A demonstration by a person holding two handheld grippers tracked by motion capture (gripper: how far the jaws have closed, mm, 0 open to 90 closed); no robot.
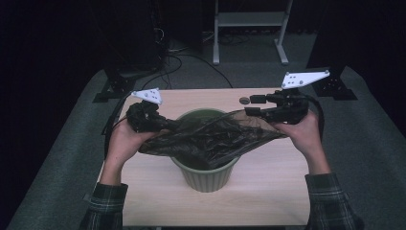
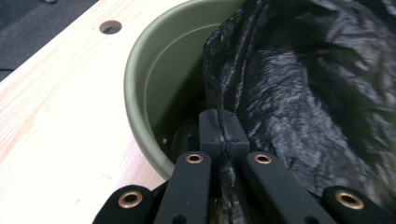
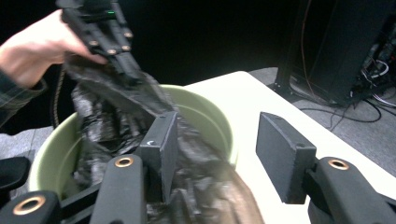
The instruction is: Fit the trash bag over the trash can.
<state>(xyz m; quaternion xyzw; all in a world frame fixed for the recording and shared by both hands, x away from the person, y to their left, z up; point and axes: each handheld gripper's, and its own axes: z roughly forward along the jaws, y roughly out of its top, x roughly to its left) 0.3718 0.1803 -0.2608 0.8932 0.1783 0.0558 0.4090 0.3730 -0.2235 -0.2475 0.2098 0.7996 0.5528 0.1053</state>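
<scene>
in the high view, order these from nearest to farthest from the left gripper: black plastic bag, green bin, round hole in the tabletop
1. black plastic bag: pinched in the left gripper itself, at the bag's left edge.
2. green bin: just right of that gripper, under the bag.
3. round hole in the tabletop: far side of the table, past the bin, close by the right gripper.

the bin is dull olive green, with faint vertical ribs on its outer wall. draped over the bin's rim, the bag is glossy black with grey crinkle highlights. under the bin, the surface is pale wood grain. the sleeves nearest the bin are dark green plaid.
</scene>
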